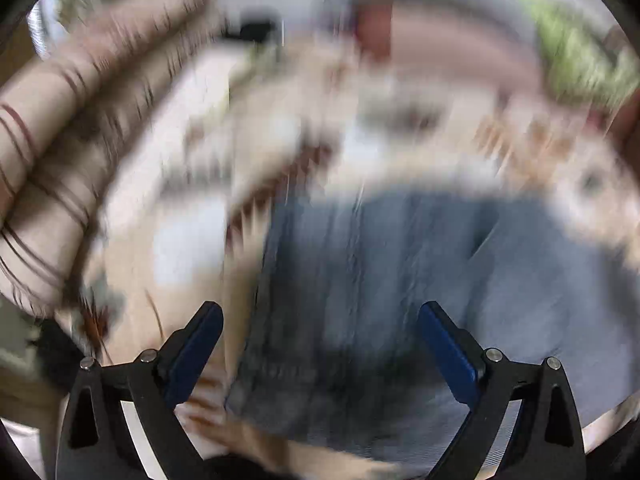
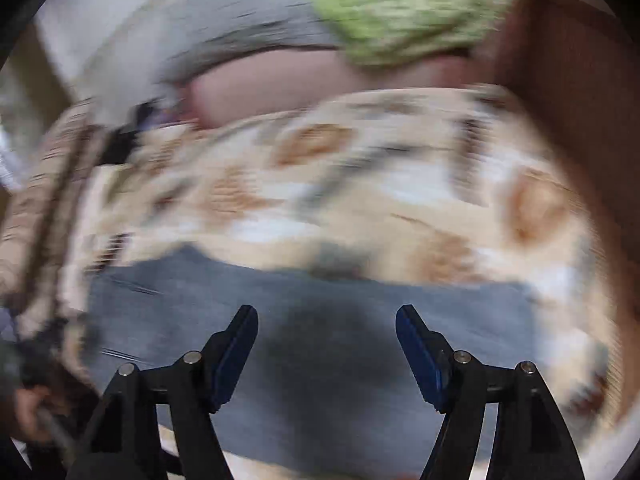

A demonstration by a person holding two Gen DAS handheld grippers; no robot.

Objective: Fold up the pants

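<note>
pants (image 1: 360, 280) lower centre, on patterned bedspread (image 2: 360, 184) | denim: I judge heavy, limp, grippy | left gripper (image 1: 320, 332), right gripper (image 2: 326, 336) spread, empty | I'd pinch hem corners

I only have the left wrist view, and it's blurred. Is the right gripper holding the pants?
Observer: No. The right gripper is open, with the pants lying beyond it.
Operator: What sits at the far side there?
Observer: A green patterned cloth, past the bedspread.
Operator: Anyone visible beside it?
Observer: A hand shows at the lower left edge.
</note>
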